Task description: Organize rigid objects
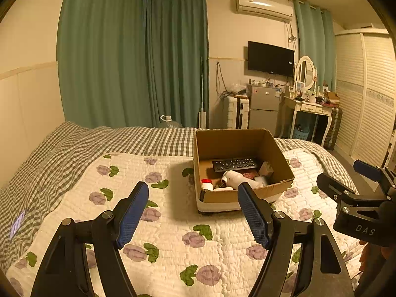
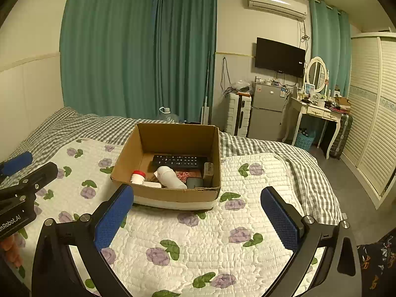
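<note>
An open cardboard box (image 1: 282,158) (image 2: 123,158) stands on the flowered quilt (image 1: 173,232) (image 2: 198,242). Inside lie a black remote (image 1: 234,164) (image 2: 179,160), a white bottle on its side (image 1: 241,179) (image 2: 170,177), a small white jar with a red cap (image 1: 207,184) (image 2: 137,176) and a few dark small items. My left gripper (image 1: 194,210) is open and empty, just short of the box's near wall. My right gripper (image 2: 198,212) is open and empty, in front of the box. Each gripper shows at the edge of the other's view.
The bed has a grey checked cover (image 1: 74,143) around the quilt. Green curtains (image 1: 128,57), a water jug (image 1: 169,121), a small fridge (image 2: 267,113), a wall TV (image 2: 279,57), a dressing table (image 2: 319,113) and a wardrobe (image 2: 373,113) lie beyond the bed.
</note>
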A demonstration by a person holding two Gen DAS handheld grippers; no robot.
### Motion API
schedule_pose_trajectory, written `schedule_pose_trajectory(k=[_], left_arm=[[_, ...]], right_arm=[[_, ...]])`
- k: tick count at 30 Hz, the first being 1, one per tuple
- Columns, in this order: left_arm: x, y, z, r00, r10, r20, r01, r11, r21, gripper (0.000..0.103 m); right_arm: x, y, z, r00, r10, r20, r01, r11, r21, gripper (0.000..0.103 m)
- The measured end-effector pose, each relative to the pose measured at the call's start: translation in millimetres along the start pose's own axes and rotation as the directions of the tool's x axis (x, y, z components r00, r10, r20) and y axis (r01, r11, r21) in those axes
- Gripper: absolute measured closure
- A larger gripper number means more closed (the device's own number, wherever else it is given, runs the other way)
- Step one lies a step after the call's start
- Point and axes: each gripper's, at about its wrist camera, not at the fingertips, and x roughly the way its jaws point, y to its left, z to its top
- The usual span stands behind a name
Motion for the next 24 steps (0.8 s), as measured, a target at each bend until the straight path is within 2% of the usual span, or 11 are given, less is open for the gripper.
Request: schedule_pose_trajectory(k=[24], left_arm=[[5.0, 1.5, -5.0, 1.000, 0.008, -0.013, -0.007, 1.000, 0.004, 0.026]], right_arm=[[8.0, 1.2, -4.3, 1.000, -0.014, -0.015, 0.014, 1.000, 0.006, 0.000]])
